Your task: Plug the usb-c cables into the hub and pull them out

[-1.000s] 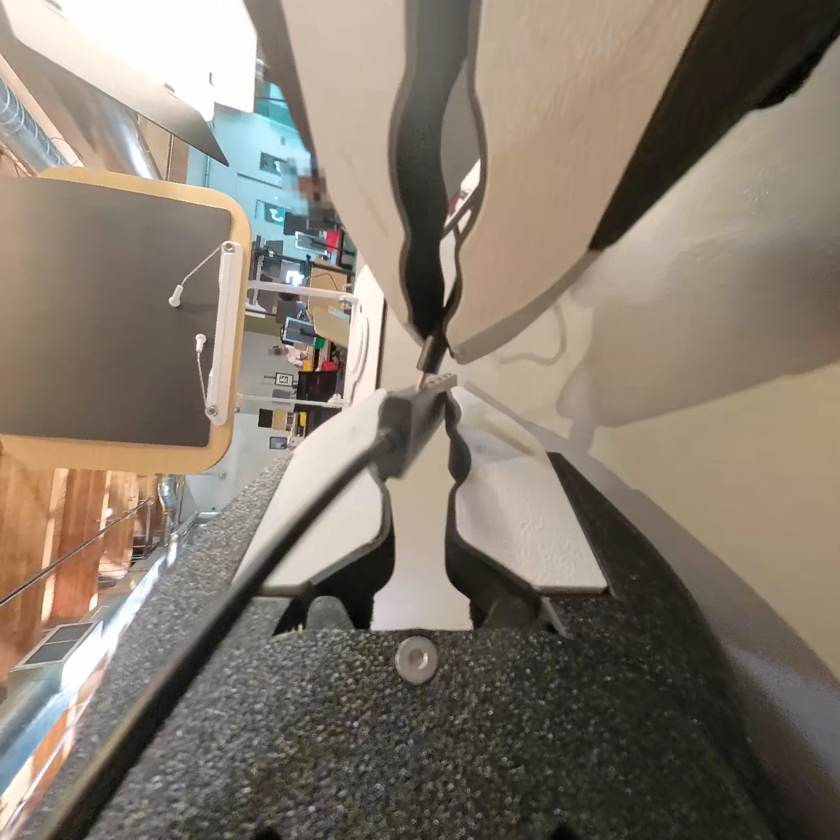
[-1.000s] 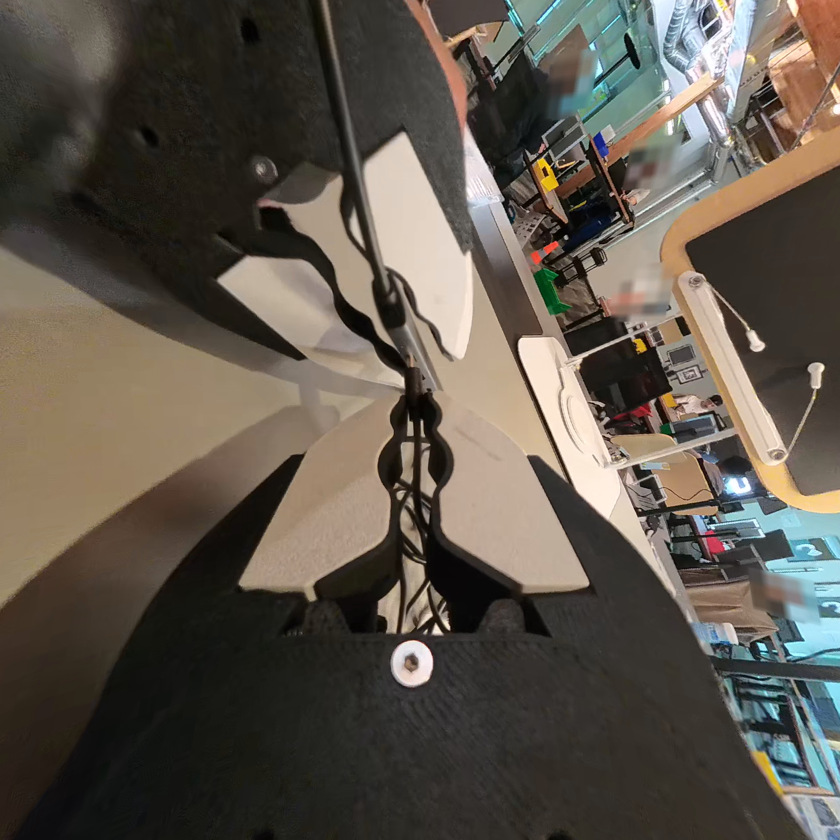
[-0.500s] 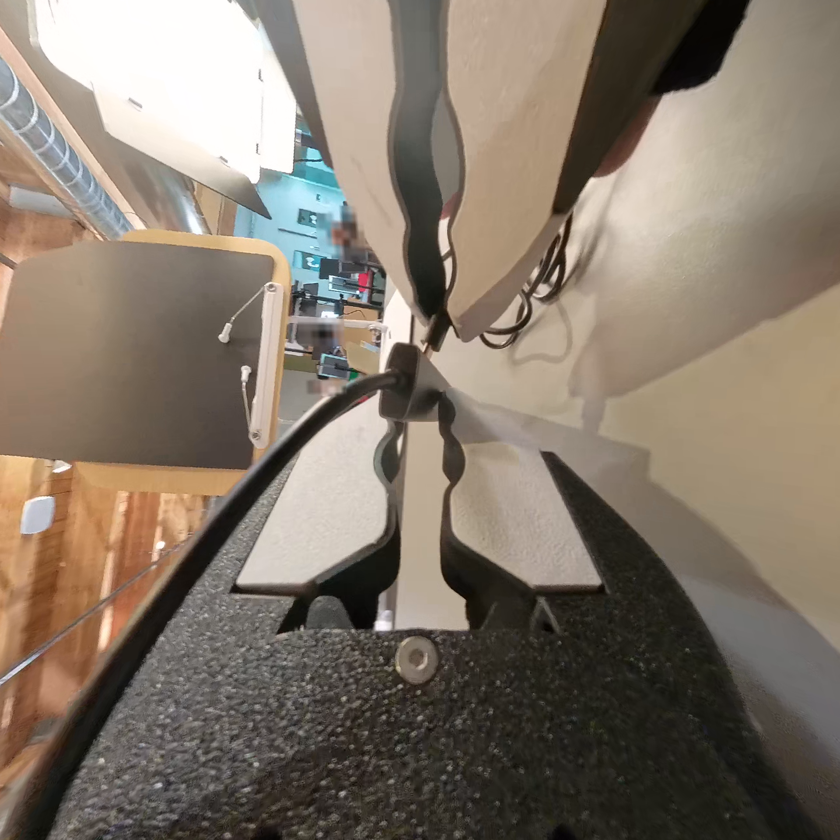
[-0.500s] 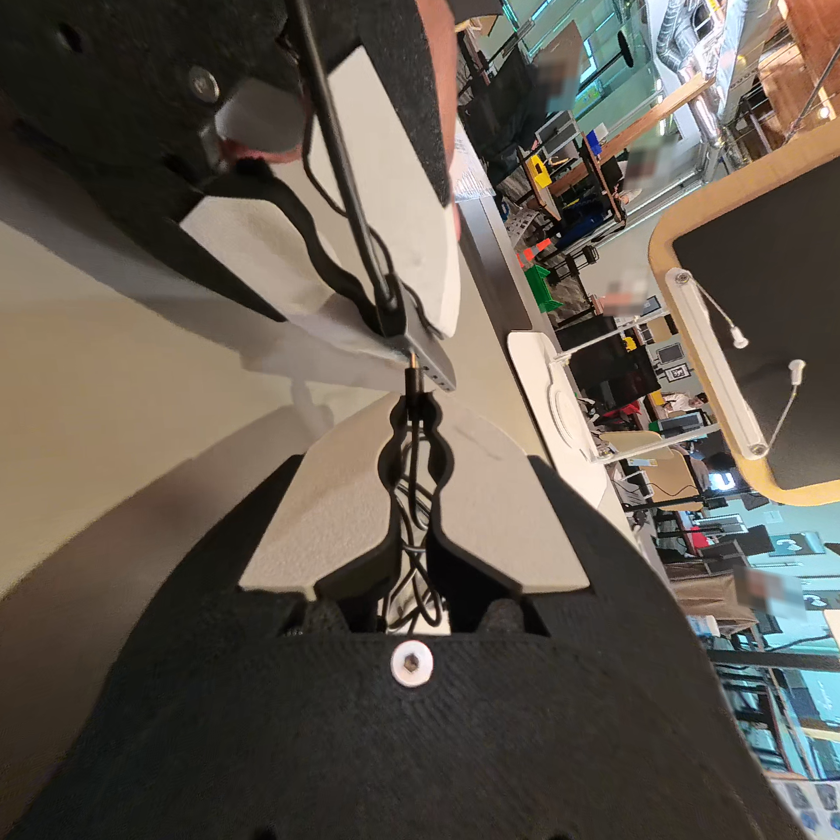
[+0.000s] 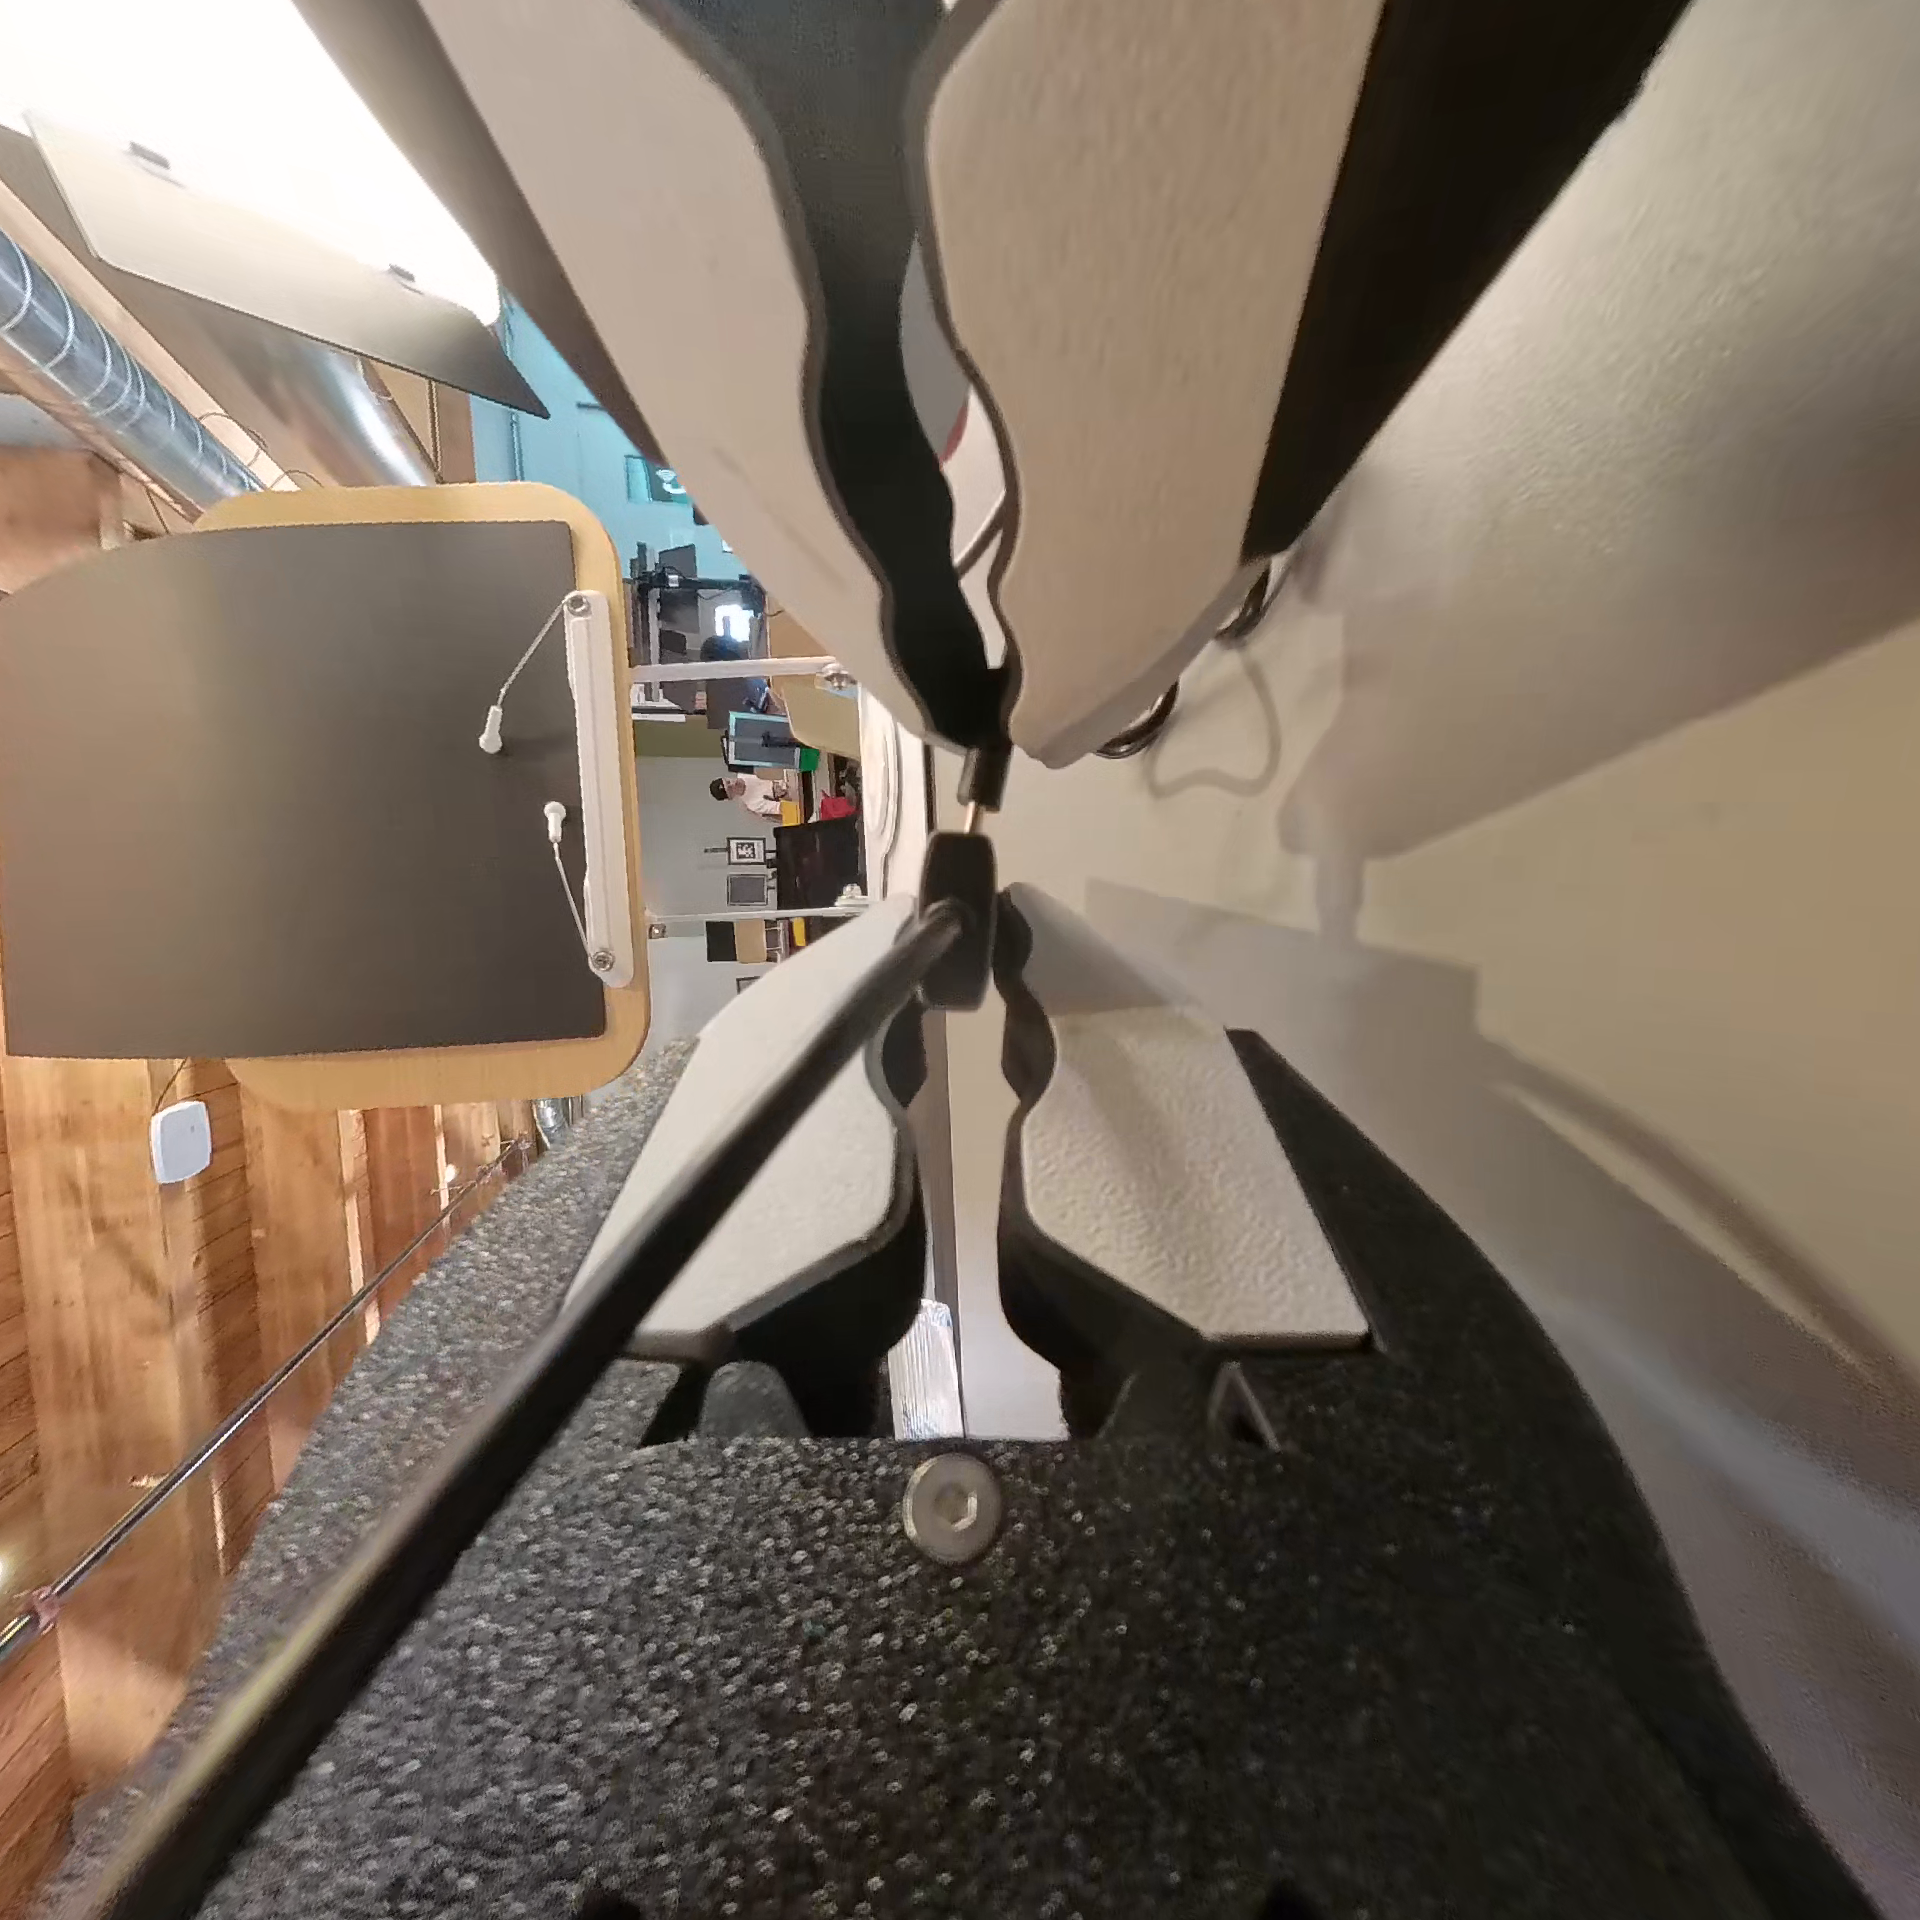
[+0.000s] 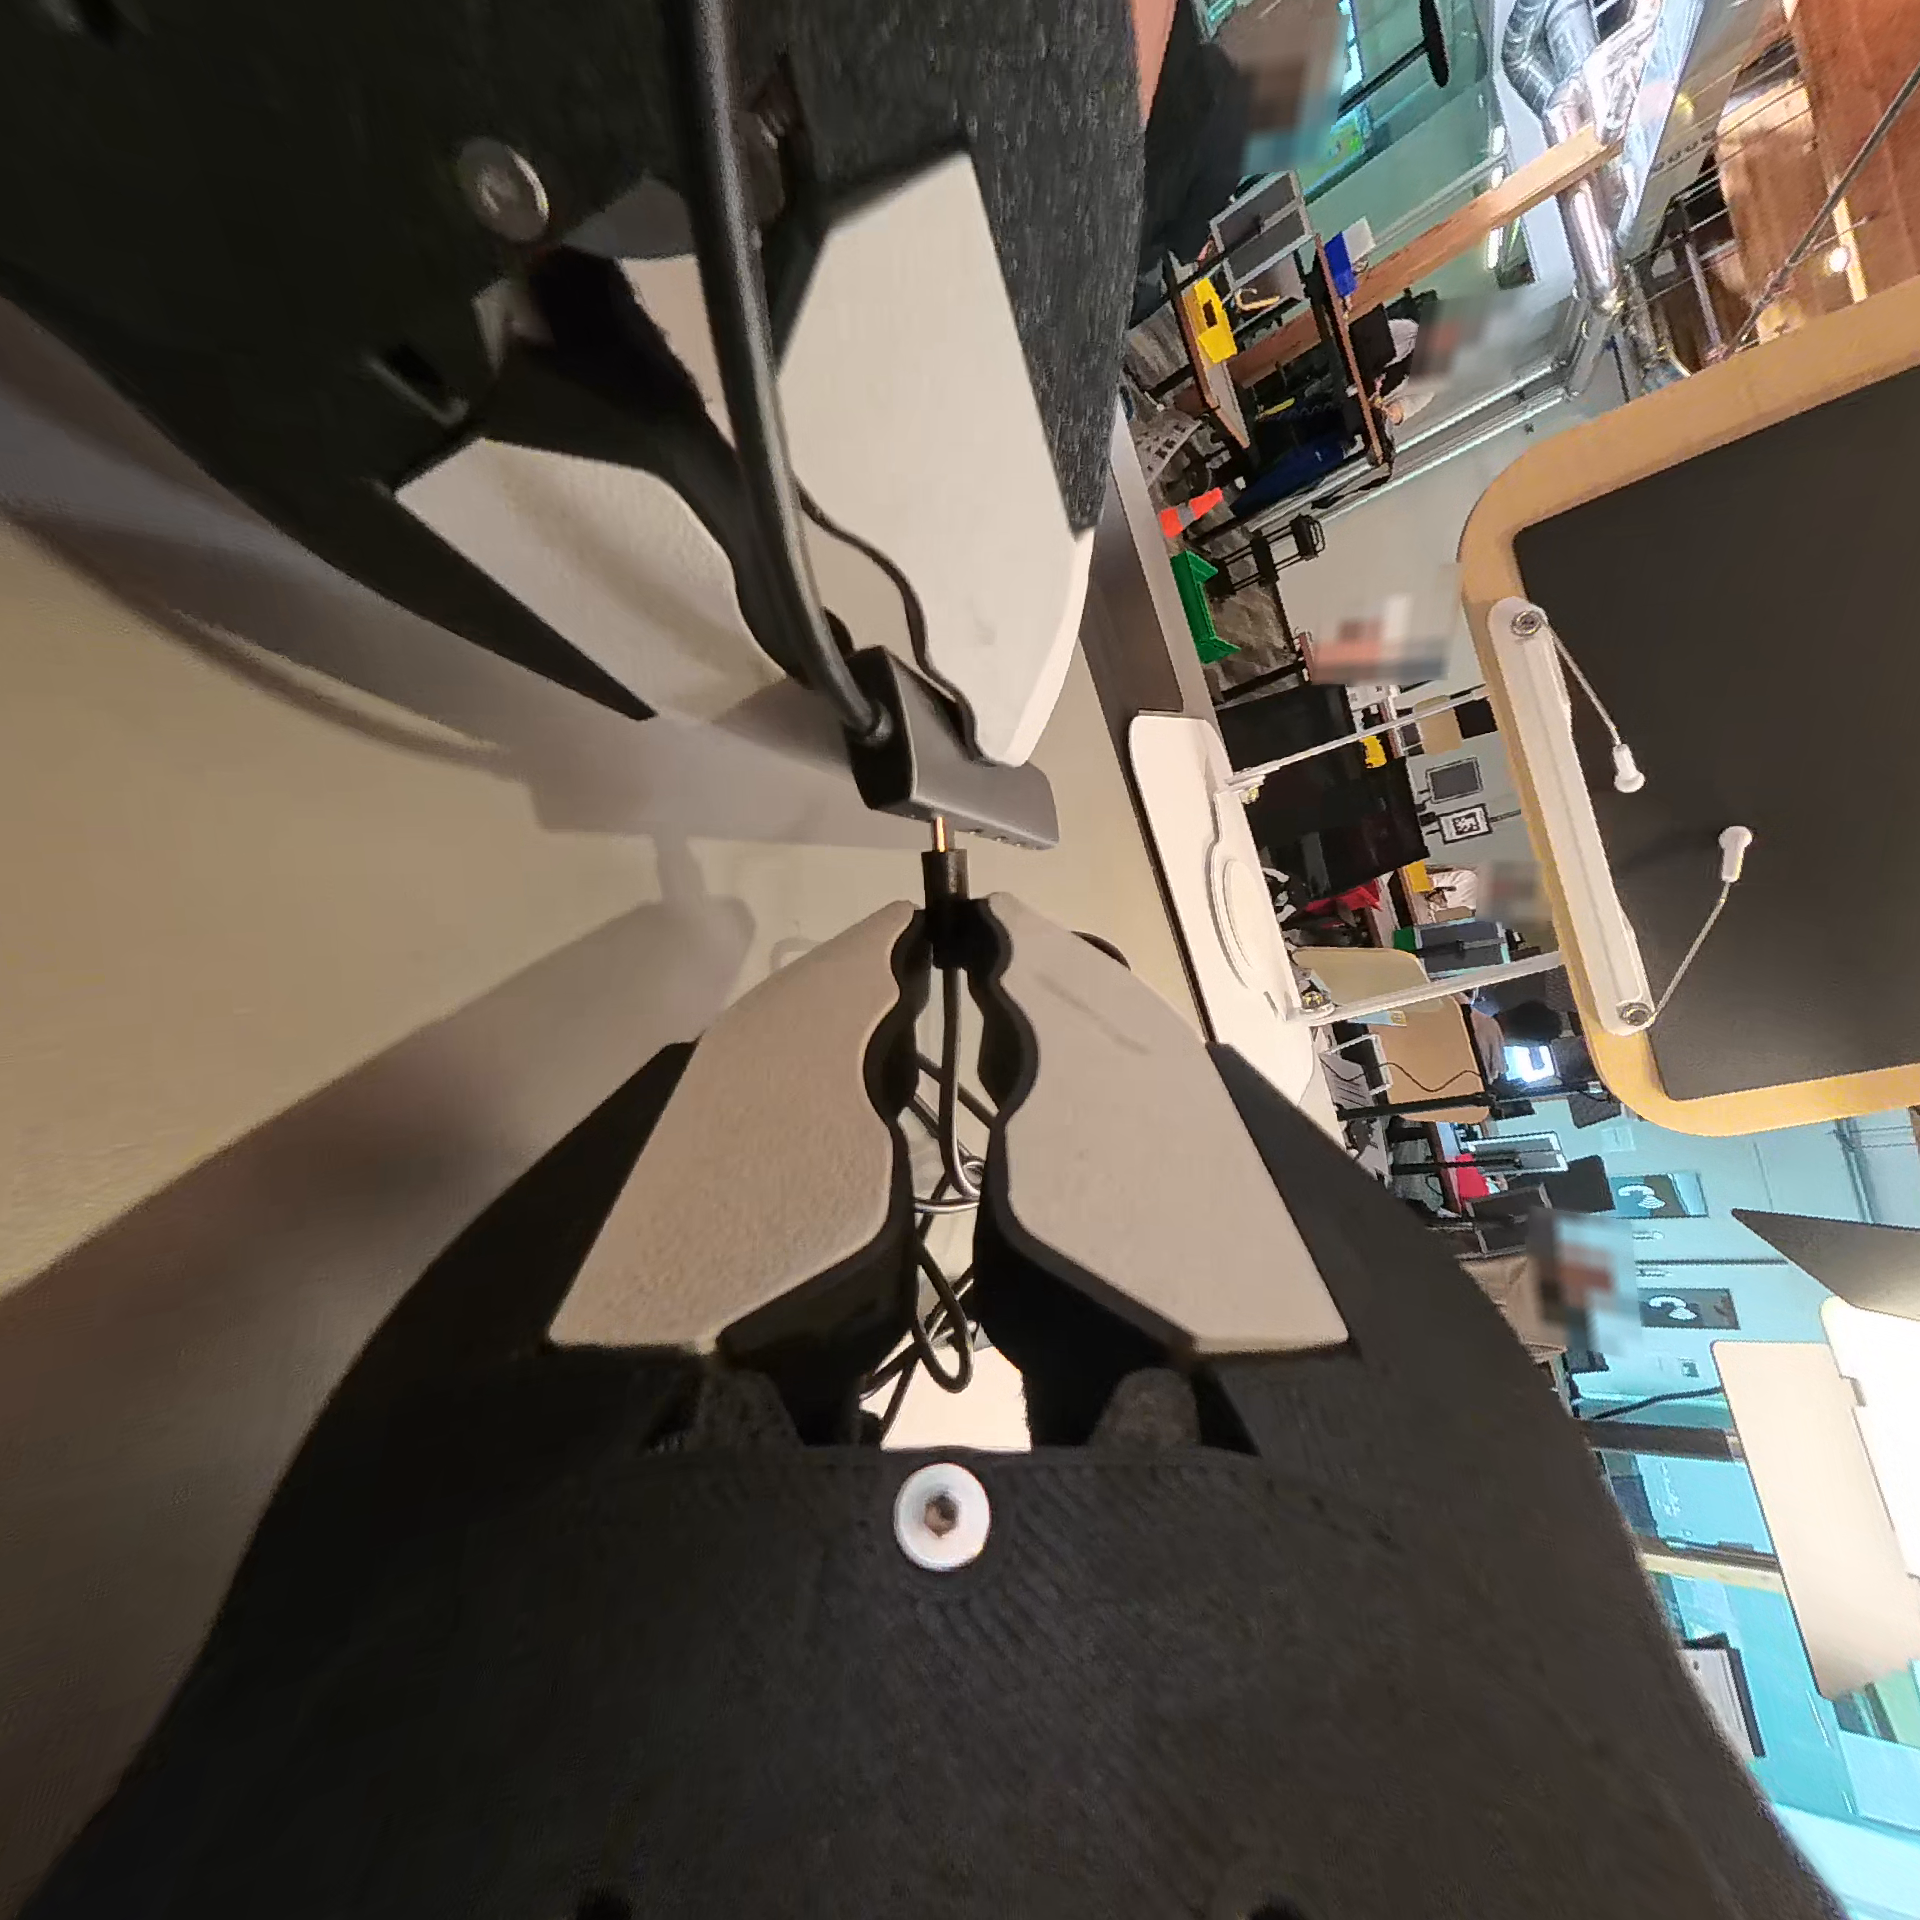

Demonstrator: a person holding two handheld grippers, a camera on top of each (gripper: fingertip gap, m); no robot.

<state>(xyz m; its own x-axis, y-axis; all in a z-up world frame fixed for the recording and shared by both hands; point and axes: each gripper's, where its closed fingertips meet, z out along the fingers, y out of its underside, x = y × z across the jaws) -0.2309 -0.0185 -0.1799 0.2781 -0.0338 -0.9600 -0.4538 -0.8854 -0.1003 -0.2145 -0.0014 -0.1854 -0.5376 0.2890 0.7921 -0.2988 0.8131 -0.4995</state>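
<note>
My left gripper (image 5: pixel 961 940) is shut on the dark grey hub (image 5: pixel 958 914), whose black lead (image 5: pixel 644 1226) runs back over the gripper body. My right gripper (image 6: pixel 948 920) is shut on a black usb-c cable plug (image 6: pixel 945 883). The plug's metal tip (image 6: pixel 938 833) touches the hub's edge (image 6: pixel 956 790), seated in a port or just at its mouth. In the left wrist view the right gripper (image 5: pixel 977 727) comes down from above with the plug (image 5: pixel 979 777) pointing at the hub. In the right wrist view the left gripper (image 6: pixel 914 717) holds the hub from above.
The cream table top (image 5: pixel 1610 883) lies close beside both grippers. Loose cable coils (image 6: pixel 940 1299) hang behind my right fingers. A black board with a wooden frame (image 5: pixel 312 790) and a white stand (image 6: pixel 1236 883) are in the background, with a busy workshop beyond. Only a small space, under 4 cm, lies between the two pairs of fingers.
The two grippers have turned and lined up tip to tip. The plug tip sat beside the hub half a second ago and now meets the hub's edge straight on.
</note>
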